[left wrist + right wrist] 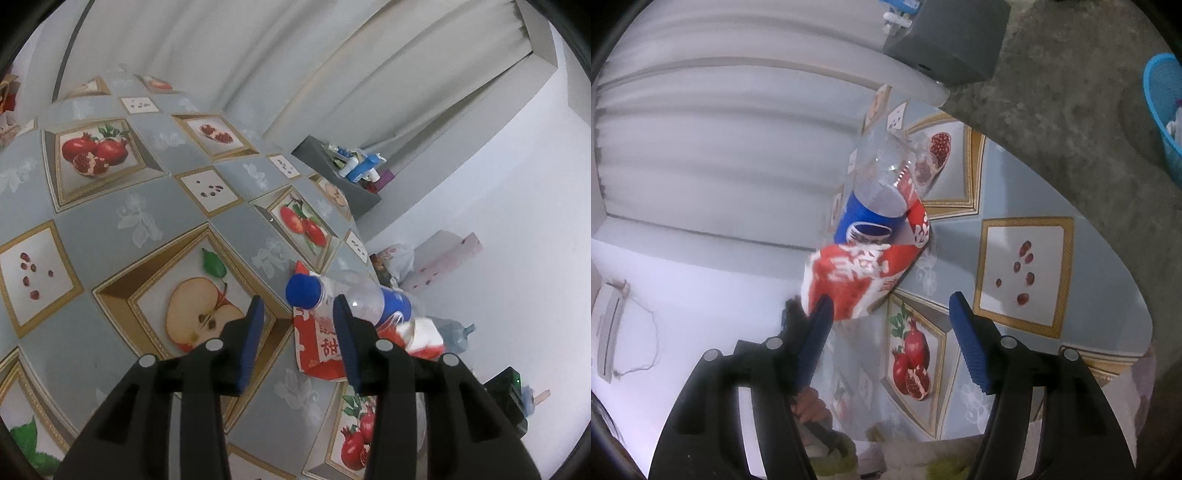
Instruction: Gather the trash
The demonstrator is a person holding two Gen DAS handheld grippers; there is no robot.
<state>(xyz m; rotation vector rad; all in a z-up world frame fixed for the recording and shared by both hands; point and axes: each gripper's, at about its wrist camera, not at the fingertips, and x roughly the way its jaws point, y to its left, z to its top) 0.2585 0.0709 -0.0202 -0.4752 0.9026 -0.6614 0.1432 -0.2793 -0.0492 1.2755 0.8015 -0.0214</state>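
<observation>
A clear plastic bottle (364, 299) with a blue cap and blue label lies across a red-and-white carton (319, 347) at the right edge of the fruit-patterned table (129, 221). My left gripper (298, 305) is open just short of the blue cap, and its right finger covers part of the bottle's neck. The right wrist view shows the same bottle (871, 206) and crumpled carton (857, 273) hanging over the table edge. My right gripper (891, 298) is open just short of them, its left fingertip overlapping the carton's lower corner. Nothing is pressed between either pair of pads.
A grey box (332, 162) with blue and white items stands beyond the table. Bags (402, 258) and a water jug (458, 332) sit on the floor by the wall. A blue basket (1163, 110) stands on the concrete floor (1071, 129). A hand (812, 406) shows below.
</observation>
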